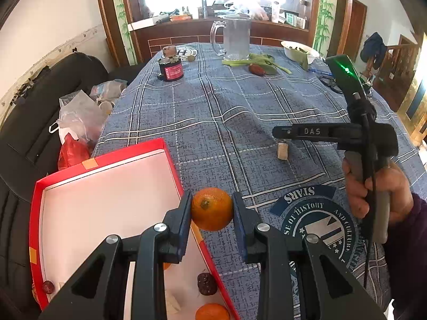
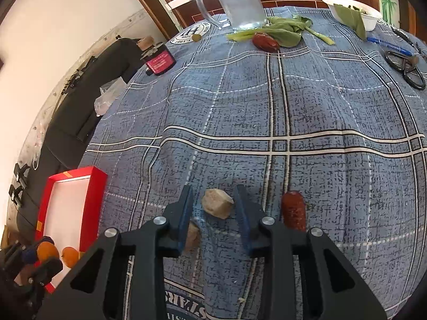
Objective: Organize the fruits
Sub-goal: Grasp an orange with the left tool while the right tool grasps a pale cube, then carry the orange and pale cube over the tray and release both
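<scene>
An orange sits between the pads of the left hand-held gripper, pinched by both and held just above the right wall of the red box, which lies at the near left of the table. Inside the box already lie another orange and two dark red dates. The step in hand looks like carrying this fruit into the box; the next move calls for shifting it left past the wall, lowering it to the white floor and only then letting the jaws part, so it does not roll out. To the right, the right hand-held gripper stands open low over the blue checked cloth, its jaws either side of a pale chunk without touching it, with a red date just beside its right finger. Far off, another date lies by leafy greens and a glass jug.
</scene>
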`<state>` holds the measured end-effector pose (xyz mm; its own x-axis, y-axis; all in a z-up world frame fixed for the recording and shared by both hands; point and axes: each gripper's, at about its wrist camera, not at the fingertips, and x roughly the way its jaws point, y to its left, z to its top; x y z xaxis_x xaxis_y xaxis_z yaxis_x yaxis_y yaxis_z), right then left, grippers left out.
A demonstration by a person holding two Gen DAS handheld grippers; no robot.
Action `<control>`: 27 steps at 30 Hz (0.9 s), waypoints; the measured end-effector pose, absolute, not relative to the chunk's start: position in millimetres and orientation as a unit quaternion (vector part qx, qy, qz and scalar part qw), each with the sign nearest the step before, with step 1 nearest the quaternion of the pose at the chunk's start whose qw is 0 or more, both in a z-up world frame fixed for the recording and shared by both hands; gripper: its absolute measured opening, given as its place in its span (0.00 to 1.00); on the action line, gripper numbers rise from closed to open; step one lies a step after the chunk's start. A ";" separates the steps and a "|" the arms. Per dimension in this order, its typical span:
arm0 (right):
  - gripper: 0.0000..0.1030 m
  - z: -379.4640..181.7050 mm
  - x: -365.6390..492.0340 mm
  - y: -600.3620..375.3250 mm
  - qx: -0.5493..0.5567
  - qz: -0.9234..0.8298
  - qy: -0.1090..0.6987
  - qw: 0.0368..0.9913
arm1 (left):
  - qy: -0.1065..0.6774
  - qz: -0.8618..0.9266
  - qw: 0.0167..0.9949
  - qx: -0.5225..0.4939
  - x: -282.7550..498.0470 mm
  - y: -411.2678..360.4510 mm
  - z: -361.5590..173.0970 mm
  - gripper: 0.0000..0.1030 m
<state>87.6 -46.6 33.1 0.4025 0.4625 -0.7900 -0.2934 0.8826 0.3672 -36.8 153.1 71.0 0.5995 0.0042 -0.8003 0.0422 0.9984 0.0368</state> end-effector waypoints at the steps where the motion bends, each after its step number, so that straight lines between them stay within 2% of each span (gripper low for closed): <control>1: 0.26 32.5 87.6 -45.9 0.086 0.230 0.499 0.831 | 0.448 -0.011 0.894 0.024 -37.6 154.2 70.9 0.28; 7: 0.26 37.2 86.0 -57.3 0.124 0.242 0.493 0.826 | 0.447 0.003 0.895 0.009 -45.7 166.8 72.2 0.28; 12: 0.26 65.5 64.5 -60.7 0.139 0.265 0.463 0.834 | 0.432 0.038 0.901 -0.010 -63.5 201.1 80.6 0.28; 16: 0.26 91.5 23.9 -18.6 0.122 0.348 0.448 0.815 | 0.429 0.105 0.897 -0.008 -83.7 242.9 84.3 0.28; 27: 0.26 82.5 -72.1 104.5 0.016 0.461 0.467 0.754 | 0.420 0.204 0.884 -0.006 -137.1 298.9 73.0 0.28</control>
